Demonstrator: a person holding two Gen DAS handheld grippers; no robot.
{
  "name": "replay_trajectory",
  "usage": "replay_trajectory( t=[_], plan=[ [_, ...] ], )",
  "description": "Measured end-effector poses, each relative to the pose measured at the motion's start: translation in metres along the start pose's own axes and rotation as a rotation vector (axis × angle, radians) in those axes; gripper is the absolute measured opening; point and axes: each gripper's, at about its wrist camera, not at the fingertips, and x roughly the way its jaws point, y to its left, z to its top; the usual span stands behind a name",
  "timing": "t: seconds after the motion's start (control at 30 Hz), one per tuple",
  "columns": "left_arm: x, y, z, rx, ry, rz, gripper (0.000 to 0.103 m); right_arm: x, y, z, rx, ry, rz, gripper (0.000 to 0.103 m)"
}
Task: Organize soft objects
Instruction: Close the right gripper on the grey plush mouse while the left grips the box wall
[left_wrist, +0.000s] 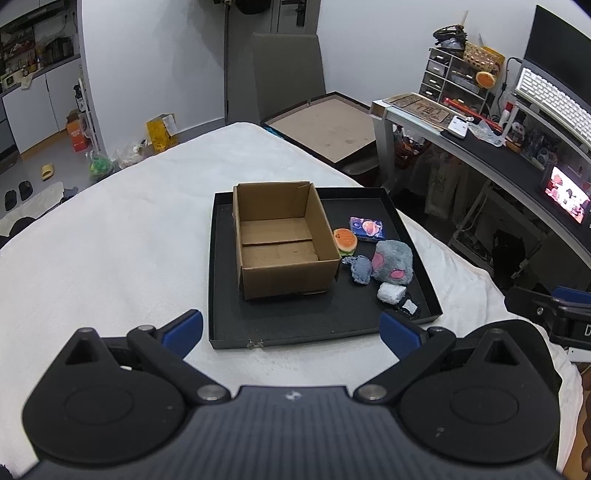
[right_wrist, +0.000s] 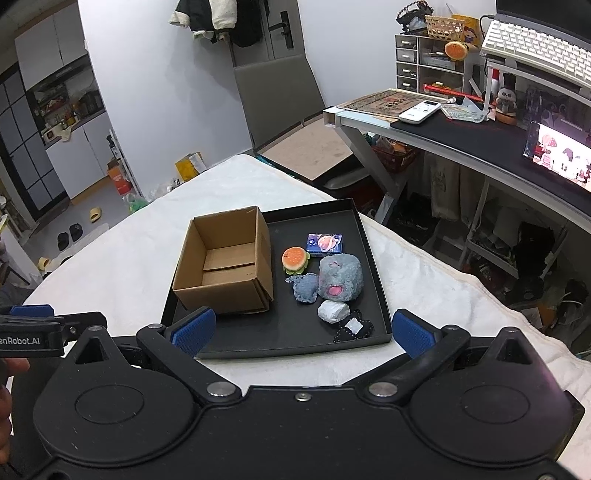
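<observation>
An empty cardboard box (left_wrist: 280, 240) (right_wrist: 225, 266) stands on the left half of a black tray (left_wrist: 295, 325) (right_wrist: 280, 339). Right of the box lie a burger toy (left_wrist: 345, 240) (right_wrist: 294, 259), a blue tissue pack (left_wrist: 366, 228) (right_wrist: 325, 244), a grey-and-pink plush (left_wrist: 392, 263) (right_wrist: 340, 277), a blue knitted piece (left_wrist: 360, 269) (right_wrist: 306, 288), a white soft lump (left_wrist: 390, 294) (right_wrist: 333, 311) and a small black pouch (left_wrist: 408, 307) (right_wrist: 354, 327). My left gripper (left_wrist: 291, 330) hangs open at the tray's near edge. My right gripper (right_wrist: 303, 330) is open too, above the near edge, holding nothing.
The tray rests on a white fleecy cover (left_wrist: 110, 236) (right_wrist: 424, 266). A desk (left_wrist: 498, 147) (right_wrist: 461, 136) with a keyboard, drawers and a lit screen stands to the right. A grey chair (left_wrist: 288, 74) and a brown board (left_wrist: 328, 125) lie beyond the far edge.
</observation>
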Motion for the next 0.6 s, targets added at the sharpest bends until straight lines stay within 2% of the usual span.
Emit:
replay_trajectory(
  t=[0.6],
  plan=[
    [0.053,0.022,0.014,-0.047,0.055,-0.007,0.101,0.053,-0.002,0.007,0.03,0.084,-0.024,0.103]
  ],
)
